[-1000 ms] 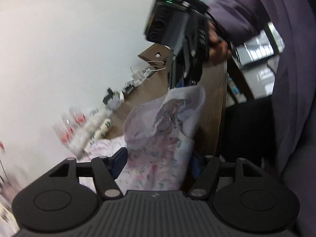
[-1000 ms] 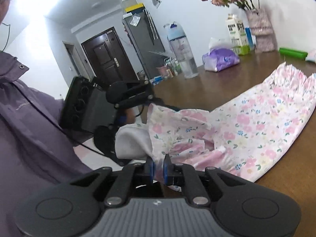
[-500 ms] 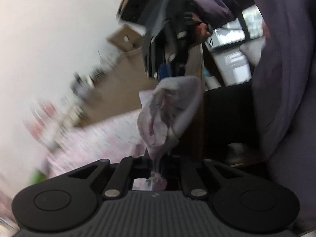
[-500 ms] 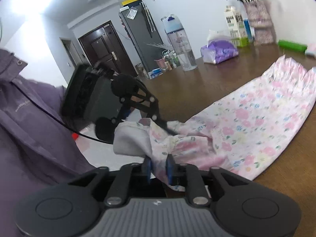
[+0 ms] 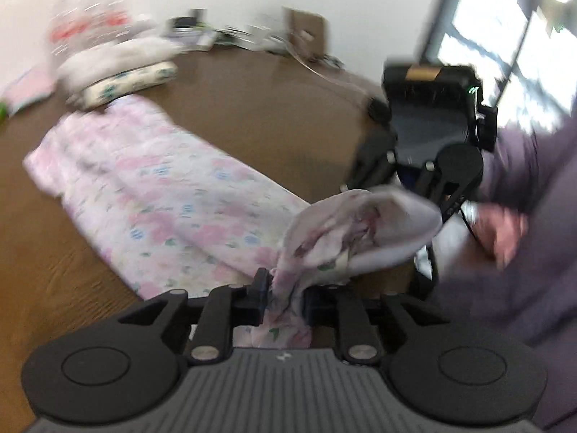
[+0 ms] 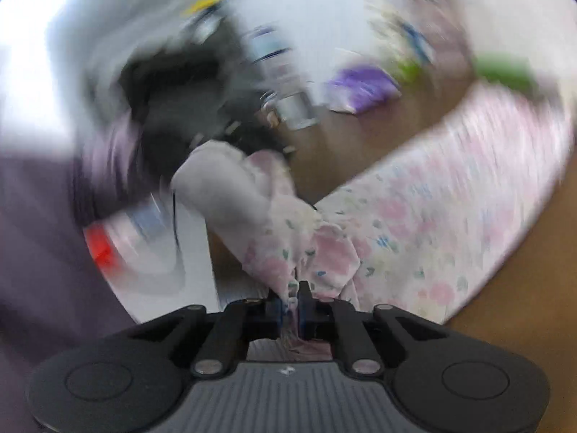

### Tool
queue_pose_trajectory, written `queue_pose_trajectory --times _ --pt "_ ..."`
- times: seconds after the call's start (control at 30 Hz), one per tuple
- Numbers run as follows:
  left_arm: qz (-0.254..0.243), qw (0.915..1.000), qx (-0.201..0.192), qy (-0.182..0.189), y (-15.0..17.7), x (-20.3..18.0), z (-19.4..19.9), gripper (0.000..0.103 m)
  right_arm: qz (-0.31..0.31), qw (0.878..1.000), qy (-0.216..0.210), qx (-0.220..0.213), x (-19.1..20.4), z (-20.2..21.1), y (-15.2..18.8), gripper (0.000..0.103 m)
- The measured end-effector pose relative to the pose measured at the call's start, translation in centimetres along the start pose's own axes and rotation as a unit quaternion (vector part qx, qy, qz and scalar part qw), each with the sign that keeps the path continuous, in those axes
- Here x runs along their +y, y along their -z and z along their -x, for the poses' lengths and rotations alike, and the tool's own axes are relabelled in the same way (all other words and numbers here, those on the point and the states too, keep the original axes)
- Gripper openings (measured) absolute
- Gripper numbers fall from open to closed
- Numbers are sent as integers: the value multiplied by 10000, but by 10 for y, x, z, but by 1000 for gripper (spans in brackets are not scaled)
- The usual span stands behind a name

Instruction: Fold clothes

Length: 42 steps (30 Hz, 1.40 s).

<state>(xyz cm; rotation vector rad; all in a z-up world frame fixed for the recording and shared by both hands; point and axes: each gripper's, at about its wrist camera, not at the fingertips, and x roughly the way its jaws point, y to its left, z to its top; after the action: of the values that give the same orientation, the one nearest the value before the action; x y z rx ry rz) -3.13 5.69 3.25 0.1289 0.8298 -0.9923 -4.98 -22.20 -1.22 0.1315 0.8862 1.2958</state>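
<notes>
My L gripper (image 5: 285, 297) and R gripper (image 6: 293, 301), jaws nearly closed, each pinch a bunched end of the floral garment (image 5: 169, 195), lifted w/ remainder lying flat on the wood table (image 5: 270, 108).

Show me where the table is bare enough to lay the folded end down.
Bare wood of the table lies between the floral garment and the right gripper; another patch sits left of the garment by the near edge. The far wall side is crowded with a rolled cloth and blurred clutter.
</notes>
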Motion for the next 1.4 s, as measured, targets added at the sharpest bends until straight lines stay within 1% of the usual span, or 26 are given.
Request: queue_pose_trajectory --times 0.03,0.07,0.1,0.13,0.2,0.3,0.33,0.47,0.53,0.57,0.67,0.73,0.8,0.83,0.87,0.9,0.97,1.03,1.1,1.13,1.17,1.2,1.23,1.27,1.33,1.4 --pt "373 9993 -82 -3 -1 10 0 38 -128 9998 80 -102 -3 3 1 16" --pt "782 9968 -166 -31 0 20 1 54 -256 9993 161 -204 -5 6 2 18" --pt "1333 9907 -254 -129 3 30 1 62 -384 9985 241 -305 -8 9 3 34" --pt "1812 9828 -331 -129 8 39 0 62 -512 9973 321 -407 -10 12 4 55" --pt "2320 9714 -492 -152 16 49 -1 61 -767 9940 481 -610 -15 18 5 57" --pt "2456 9642 -934 -355 28 41 10 64 -1148 9866 720 -913 -23 27 8 67" --pt "2447 9621 -1075 -546 31 36 14 65 -1256 9837 804 -1010 -25 29 9 67" --pt "2394 9528 -1425 -1204 40 13 26 64 -723 9800 1390 -1224 3 29 19 66" --pt "2170 9521 -1599 -1441 44 -9 28 65 -454 9757 1680 -1329 17 29 23 67" --pt "2077 9526 -1698 -1432 47 -15 28 67 -319 9730 1823 -1380 24 29 26 67" --pt "2168 9501 -1653 -1515 52 -24 17 67 75 9624 2247 -1524 44 28 32 67" --pt "2279 9454 -1565 -1727 52 -26 7 66 52 9591 2432 -1445 45 15 33 60" --pt "2051 9455 -1690 -1879 54 -37 13 67 32 9554 2614 -1372 47 3 34 59" --pt "1901 9421 -1816 -2083 56 -44 19 68 61 9528 2675 -1431 50 3 36 59" --pt "1833 9370 -1942 -2254 57 -48 23 74 88 9502 2734 -1492 53 4 38 59" --pt "1842 9351 -2010 -2265 58 -49 25 79 93 9480 2762 -1576 55 7 41 60" --pt "1860 9320 -2132 -2264 60 -52 29 79 98 9434 2820 -1740 59 13 45 60" --pt "1893 9369 -2011 -2142 58 -50 19 72 -67 9412 2856 -1806 55 11 44 57" --pt "1955 9413 -1796 -2083 55 -45 8 41 -301 9436 2781 -1774 48 7 44 51" --pt "2071 9414 -1649 -2091 54 -40 3 36 -414 9445 2743 -1759 44 5 44 39" --pt "2206 9383 -1624 -2113 55 -37 4 31 -491 9451 2711 -1758 42 4 44 31" --pt "2334 9357 -1606 -2103 57 -34 4 30 -608 9461 2677 -1717 38 2 45 23" --pt "2434 9359 -1617 -1966 58 -31 4 25 -680 9462 2647 -1733 35 3 46 21" --pt "2534 9359 -1627 -1829 60 -28 4 16 -772 9477 2565 -1734 32 4 46 19" --pt "2720 9350 -1635 -1582 63 -23 4 14 -956 9503 2401 -1735 28 8 47 9" --pt "2788 9342 -1544 -1602 65 -23 4 16 -1072 9550 2188 -1691 27 11 49 7"
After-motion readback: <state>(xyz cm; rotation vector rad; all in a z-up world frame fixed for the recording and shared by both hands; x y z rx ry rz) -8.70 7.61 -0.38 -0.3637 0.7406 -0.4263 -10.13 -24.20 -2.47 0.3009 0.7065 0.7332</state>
